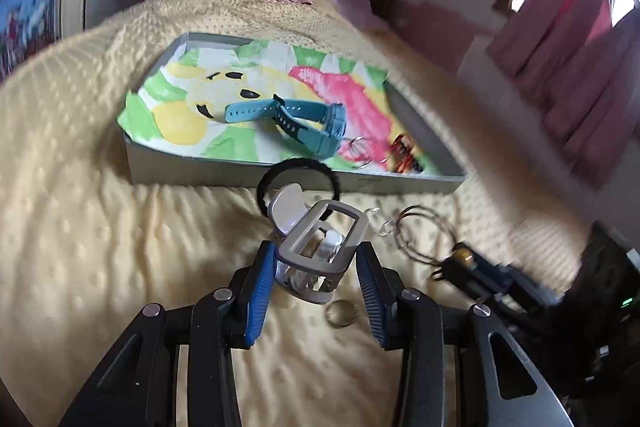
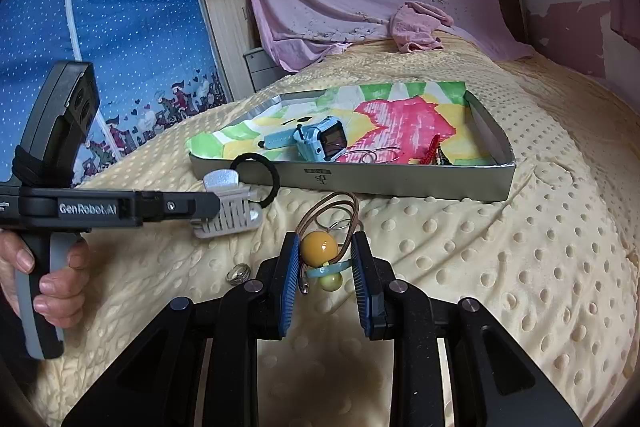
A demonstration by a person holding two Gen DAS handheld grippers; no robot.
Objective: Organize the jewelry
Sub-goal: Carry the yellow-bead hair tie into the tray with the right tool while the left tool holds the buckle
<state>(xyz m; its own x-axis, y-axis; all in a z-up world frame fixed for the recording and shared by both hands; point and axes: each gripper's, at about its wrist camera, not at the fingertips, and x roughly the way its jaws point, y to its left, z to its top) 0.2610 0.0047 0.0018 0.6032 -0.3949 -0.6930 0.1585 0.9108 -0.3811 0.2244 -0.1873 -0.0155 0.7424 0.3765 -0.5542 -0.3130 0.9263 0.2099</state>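
While the left gripper clamps the white hair claw above the bedspread, the tray lies directly ahead along its fingers, beyond the black hair tie; the right gripper pinches the beaded cord necklace, with the tray ahead too

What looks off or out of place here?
The tray's paper lining is crumpled and rides up over the far rim. A small ring lies loose on the blanket, off the tray.
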